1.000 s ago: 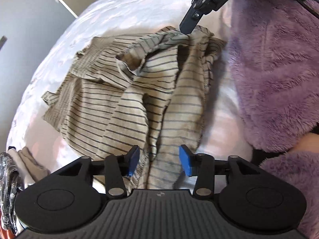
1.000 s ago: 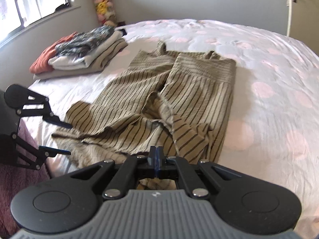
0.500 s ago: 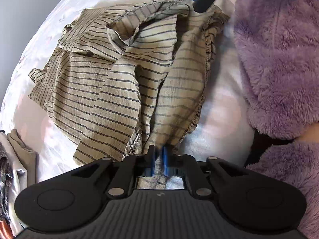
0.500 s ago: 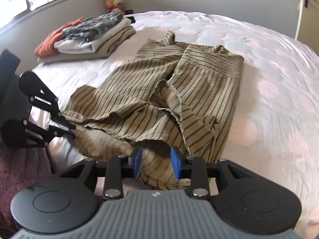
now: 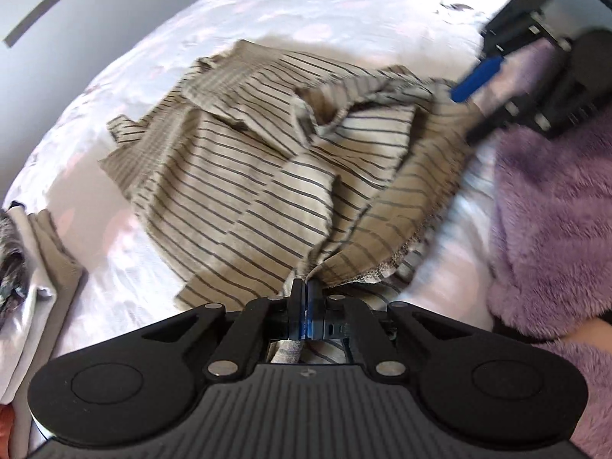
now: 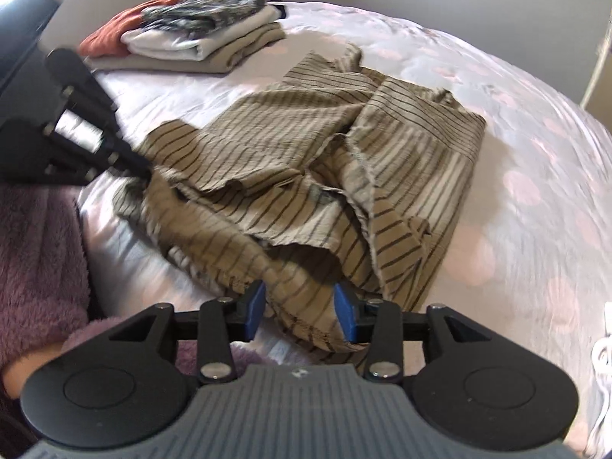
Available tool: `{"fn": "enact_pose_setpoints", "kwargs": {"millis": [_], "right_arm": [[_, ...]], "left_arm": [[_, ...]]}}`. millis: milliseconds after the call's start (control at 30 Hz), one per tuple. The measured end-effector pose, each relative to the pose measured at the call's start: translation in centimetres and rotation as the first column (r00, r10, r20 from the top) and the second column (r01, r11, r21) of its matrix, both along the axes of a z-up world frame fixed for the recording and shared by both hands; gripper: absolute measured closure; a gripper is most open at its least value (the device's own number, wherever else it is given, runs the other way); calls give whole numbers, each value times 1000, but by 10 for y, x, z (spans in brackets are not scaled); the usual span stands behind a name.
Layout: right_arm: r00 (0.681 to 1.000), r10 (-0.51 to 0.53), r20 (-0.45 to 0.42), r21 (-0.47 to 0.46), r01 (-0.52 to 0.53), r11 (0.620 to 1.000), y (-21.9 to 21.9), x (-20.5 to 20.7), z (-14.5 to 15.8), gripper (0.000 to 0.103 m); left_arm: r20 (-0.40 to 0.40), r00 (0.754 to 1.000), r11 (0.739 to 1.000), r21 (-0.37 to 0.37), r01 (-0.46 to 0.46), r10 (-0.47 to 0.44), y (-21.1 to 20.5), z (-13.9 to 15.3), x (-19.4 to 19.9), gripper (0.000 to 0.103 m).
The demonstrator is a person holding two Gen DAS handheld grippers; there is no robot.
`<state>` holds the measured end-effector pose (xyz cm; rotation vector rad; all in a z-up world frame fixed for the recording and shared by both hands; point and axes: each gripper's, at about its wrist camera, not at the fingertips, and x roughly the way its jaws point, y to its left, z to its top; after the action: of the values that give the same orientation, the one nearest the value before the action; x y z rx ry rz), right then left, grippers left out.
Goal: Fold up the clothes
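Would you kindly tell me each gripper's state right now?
Left gripper: shut on the striped garment.
Right gripper: open, fabric between its fingers.

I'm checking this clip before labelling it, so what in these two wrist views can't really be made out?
- Left wrist view: the right gripper is motion-blurred near the frame edge.
- Both views: the tan, dark-striped crumpled garment hides its own shape in its folds, so which corner the left gripper pinches is unclear.
- Right wrist view: the stack of folded clothes is too blurred to count.
- Right wrist view: the white cable is cut off by the edge.
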<state>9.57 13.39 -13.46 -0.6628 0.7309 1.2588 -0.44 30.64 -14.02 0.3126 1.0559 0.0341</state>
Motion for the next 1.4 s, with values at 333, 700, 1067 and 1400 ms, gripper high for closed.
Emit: {"fn": "enact_pose_setpoints", "kwargs": {"millis": [333,700,1067,1400], "right_arm": [[1000,-2,7,-23,2,1000,3,1,-4,98],[991,-93,94,138,79,987,18,25,43,101],[967,-106,230,134,76,988,93,90,62,101],[982,-128,136,71,119,990,138,143,25,89]], "left_arm": [[84,994,998,8,-68,67,9,17,1,103],[212,971,991,56,-122,107,35,57,37,103],[214,966,984,72,-165,146,92,62,109,103],[179,945,961,-82,-263,274,152,24,130,88]]}}
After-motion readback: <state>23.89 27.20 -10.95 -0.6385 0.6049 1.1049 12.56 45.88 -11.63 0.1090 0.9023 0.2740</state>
